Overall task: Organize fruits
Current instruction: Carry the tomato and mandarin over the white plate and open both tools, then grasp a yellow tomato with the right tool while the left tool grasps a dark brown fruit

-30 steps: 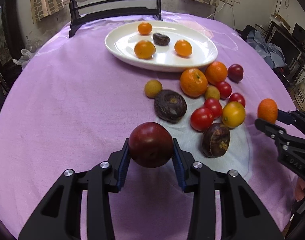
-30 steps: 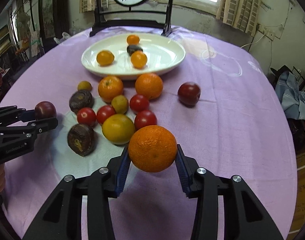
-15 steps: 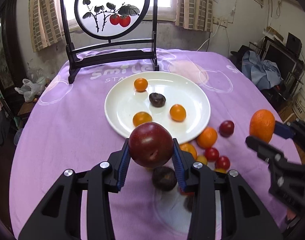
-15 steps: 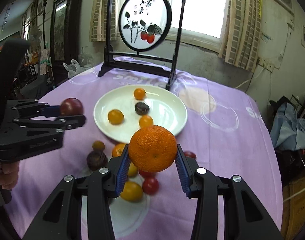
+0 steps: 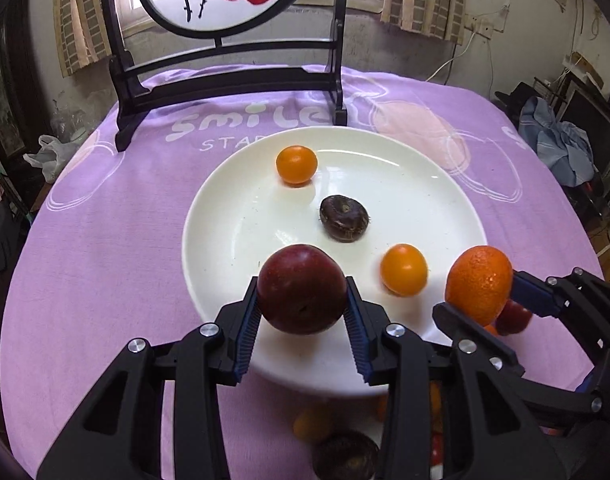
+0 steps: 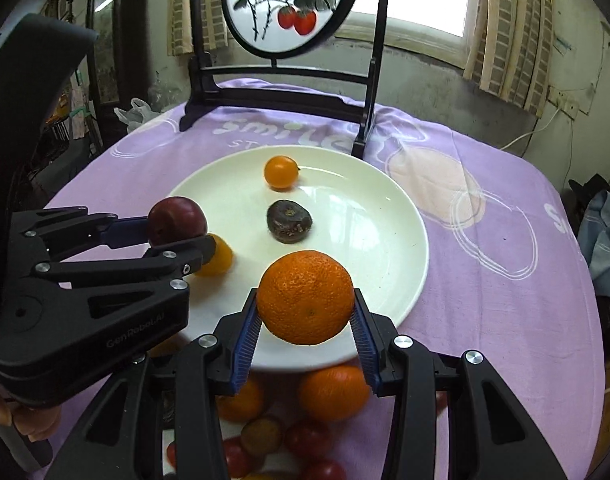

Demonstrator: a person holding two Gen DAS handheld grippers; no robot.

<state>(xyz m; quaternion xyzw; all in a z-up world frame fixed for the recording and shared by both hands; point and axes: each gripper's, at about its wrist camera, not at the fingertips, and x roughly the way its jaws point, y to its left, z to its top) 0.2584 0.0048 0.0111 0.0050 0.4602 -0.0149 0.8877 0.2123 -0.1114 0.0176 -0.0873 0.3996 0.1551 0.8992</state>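
My left gripper (image 5: pixel 301 312) is shut on a dark red plum (image 5: pixel 301 289) and holds it above the near rim of the white plate (image 5: pixel 233 216). My right gripper (image 6: pixel 305 320) is shut on an orange (image 6: pixel 305 297) above the plate's (image 6: pixel 385 240) near right side. The orange also shows in the left wrist view (image 5: pixel 478 285), and the plum in the right wrist view (image 6: pixel 177 221). On the plate lie two small orange tomatoes (image 5: pixel 296 165) (image 5: pixel 403 269) and a dark brown fruit (image 5: pixel 344 218).
A black wooden stand with a round painted screen (image 5: pixel 229 76) stands behind the plate on the purple cloth (image 5: pixel 97 240). Several loose oranges (image 6: pixel 332 392) and red tomatoes (image 6: pixel 308 440) lie on the cloth under the grippers. Clothes (image 5: pixel 561 148) lie off the table, right.
Both grippers have moved forward and lower toward the plate with their fruits still held. The plate now fills the middle of both views and the loose fruit pile sits beneath the grippers.
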